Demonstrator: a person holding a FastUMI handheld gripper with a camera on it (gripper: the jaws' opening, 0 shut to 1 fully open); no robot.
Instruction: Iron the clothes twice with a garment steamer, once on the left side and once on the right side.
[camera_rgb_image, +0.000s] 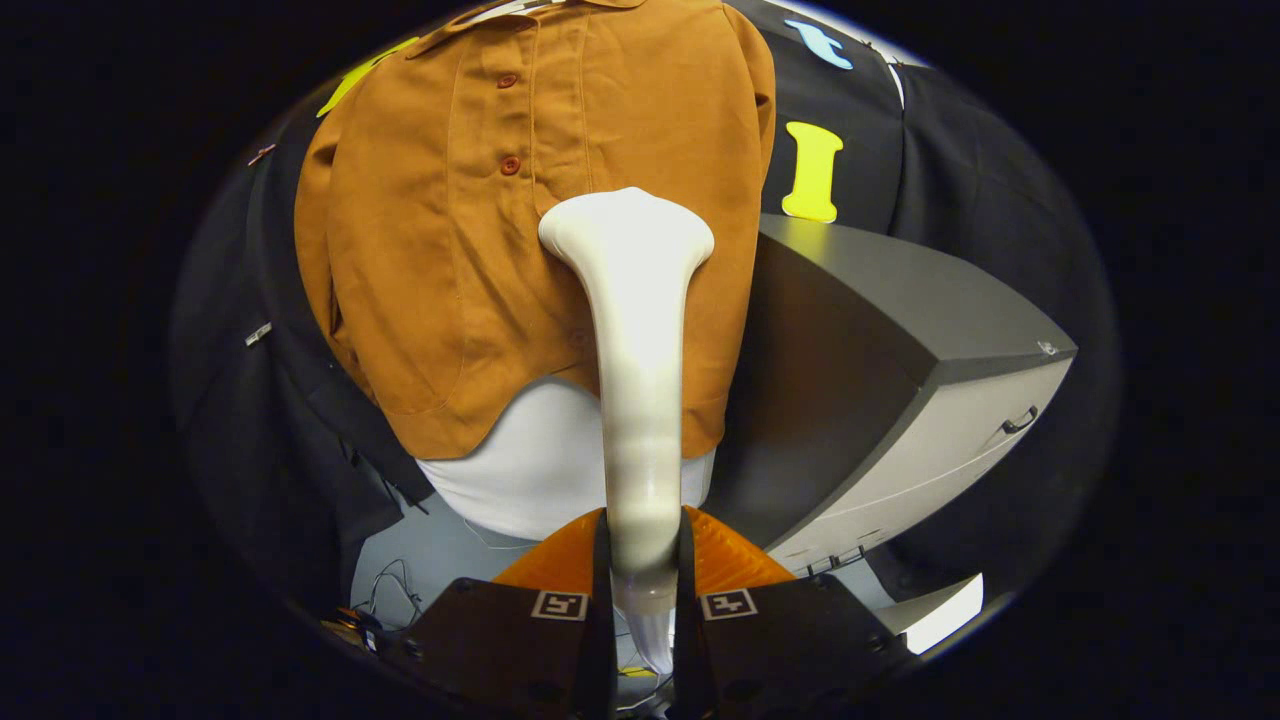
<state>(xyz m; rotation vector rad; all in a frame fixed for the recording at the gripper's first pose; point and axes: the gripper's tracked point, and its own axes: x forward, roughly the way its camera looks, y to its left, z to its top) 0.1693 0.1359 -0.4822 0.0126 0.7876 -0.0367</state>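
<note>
Gripper view shows the jaws of the gripper (642, 590) nearly together, clenched on the slim handle of the garment steamer (638, 400), with both fingers (520, 630) pressing its sides. That white steamer runs away from the fingers, and its flared head rests against the lower right front of the brown shirt (480, 220), just right of the button row. Beneath the shirt's hem hangs a white undershirt (530, 470). A grey cabinet (900, 400) stands to the right, near the shirt.
</note>
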